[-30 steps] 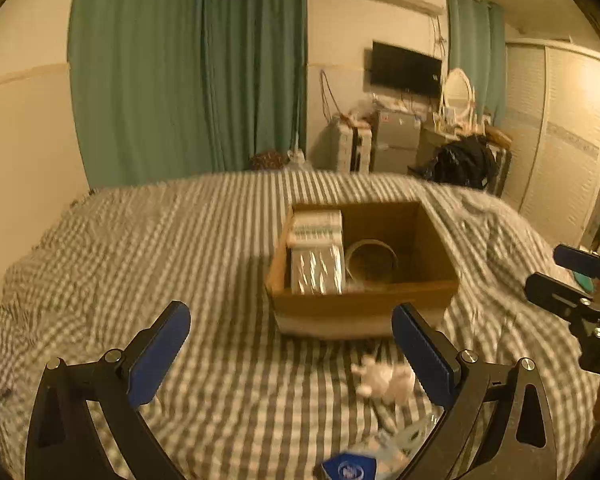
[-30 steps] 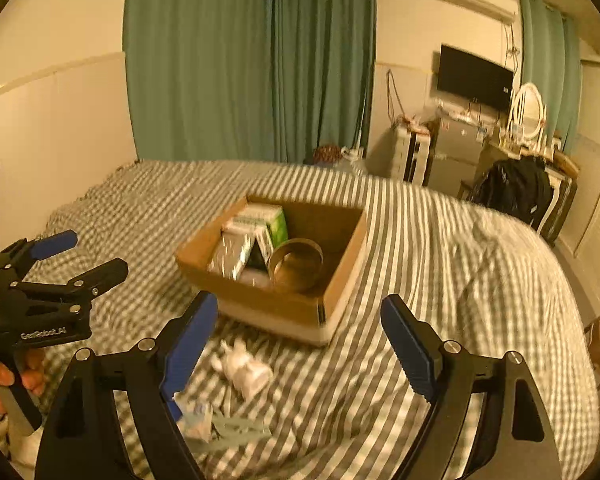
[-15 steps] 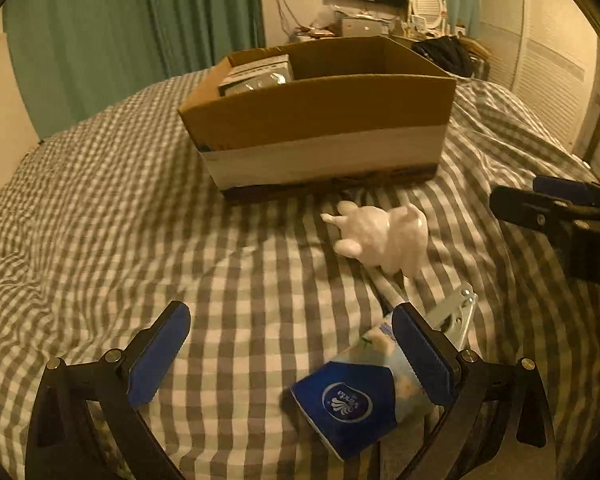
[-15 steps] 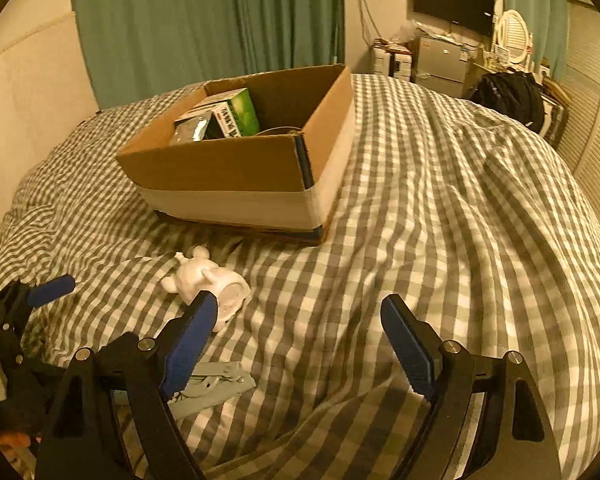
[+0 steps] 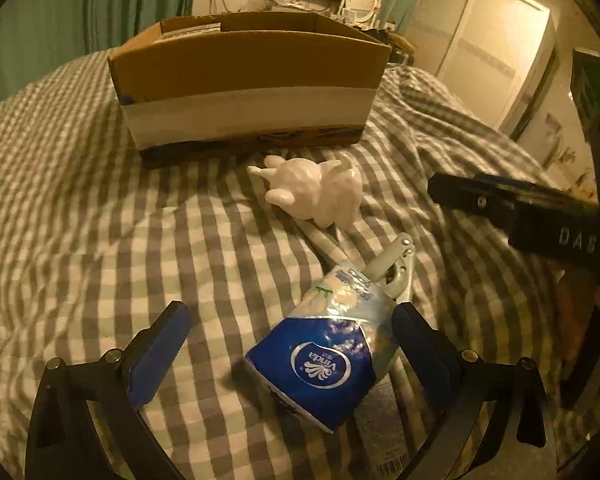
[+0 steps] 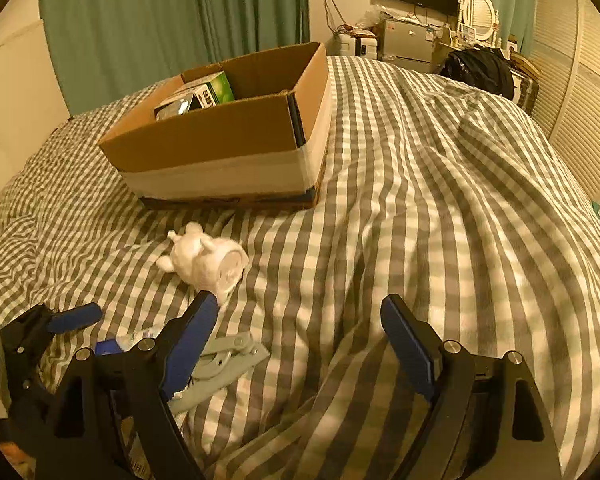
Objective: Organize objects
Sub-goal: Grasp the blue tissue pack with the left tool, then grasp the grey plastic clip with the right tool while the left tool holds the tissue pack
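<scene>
left wrist view: the left tool [image 5: 288, 344] has dropped from a high overview to just above the bed [image 5: 80, 208] within the last second. its jaws stand wide and hold nothing. the tissue pack [image 5: 324, 352], blue and white, lies between the pads, nearer the right pad than the left. a grey clip [image 5: 392, 268] lies partly under the pack's far end. a white figurine [image 5: 316, 192] lies on its side beyond them, near the front wall of the cardboard box [image 5: 248, 80]. the right tool [image 5: 512, 204] shows edge-on at the right margin.

right wrist view: the right tool [image 6: 300, 332] has also come down and forward, and is wide open and empty. its left pad sits just in front of the white figurine [image 6: 208, 260]; bare bedding lies between the pads. the grey clip [image 6: 224, 356] lies beside that pad. the cardboard box [image 6: 228, 140] already holds a green carton [image 6: 216, 94] and other packs.

judgement: the descent puts the left tool in position to close on the tissue pack. three loose items remain outside the box, so sorting is part done.
</scene>
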The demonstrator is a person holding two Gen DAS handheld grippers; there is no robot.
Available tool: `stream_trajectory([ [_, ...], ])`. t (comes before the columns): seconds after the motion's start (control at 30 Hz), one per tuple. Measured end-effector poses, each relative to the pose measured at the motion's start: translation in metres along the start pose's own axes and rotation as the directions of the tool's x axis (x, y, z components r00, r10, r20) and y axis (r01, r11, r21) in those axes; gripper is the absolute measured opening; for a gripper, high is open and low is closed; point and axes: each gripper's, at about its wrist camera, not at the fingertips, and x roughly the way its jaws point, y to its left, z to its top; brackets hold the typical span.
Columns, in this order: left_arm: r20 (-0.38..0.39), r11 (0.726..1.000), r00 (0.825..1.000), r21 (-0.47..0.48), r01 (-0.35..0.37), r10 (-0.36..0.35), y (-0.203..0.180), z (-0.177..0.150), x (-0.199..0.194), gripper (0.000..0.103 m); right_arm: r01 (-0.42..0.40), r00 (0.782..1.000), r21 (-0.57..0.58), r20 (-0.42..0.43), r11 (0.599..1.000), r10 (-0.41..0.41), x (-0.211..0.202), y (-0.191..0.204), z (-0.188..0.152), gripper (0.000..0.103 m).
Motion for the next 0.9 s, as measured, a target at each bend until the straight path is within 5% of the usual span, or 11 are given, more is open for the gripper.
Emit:
stream_trajectory([
  [0.1, -0.016, 0.998, 0.999, 0.035, 0.048, -0.047, -0.006, -0.002, 0.002, 0.095, 0.012, 1.0, -0.014, -0.019, 1.0, -0.012, -0.003, 0.007, -0.01, 0.084],
  [0.17, -0.028, 0.992, 0.993, 0.051, 0.116, -0.114, -0.012, -0.005, 0.003, 0.074, 0.027, 0.999, -0.037, -0.028, 0.999, -0.028, -0.003, 0.014, -0.014, 0.084],
  [0.2, -0.038, 0.988, 0.989, 0.05, 0.148, -0.146, -0.014, -0.006, 0.004, 0.054, 0.033, 0.999, -0.043, -0.032, 0.999, -0.035, -0.003, 0.016, -0.015, 0.084],
  [0.27, -0.042, 0.991, 0.994, 0.08, 0.106, -0.103, -0.019, -0.007, 0.006, 0.034, 0.042, 0.998, -0.046, -0.037, 0.998, -0.044, -0.003, 0.02, -0.015, 0.084],
  [0.4, -0.021, 0.994, 0.996, 0.063, 0.091, -0.09, -0.009, -0.007, -0.006, 0.02, 0.051, 0.997, -0.047, -0.048, 0.998, -0.053, -0.002, 0.026, -0.017, 0.084],
  [0.63, 0.077, 0.997, 0.994, 0.016, -0.074, 0.072, 0.019, 0.002, -0.037, 0.019, 0.073, 0.992, -0.056, -0.1, 0.996, -0.079, 0.012, 0.045, -0.023, 0.084],
  [0.9, 0.064, 0.985, 0.983, -0.008, -0.17, 0.171, 0.037, -0.002, -0.034, 0.019, 0.041, 0.984, -0.006, -0.175, 0.999, -0.041, 0.041, 0.062, -0.026, 0.086],
])
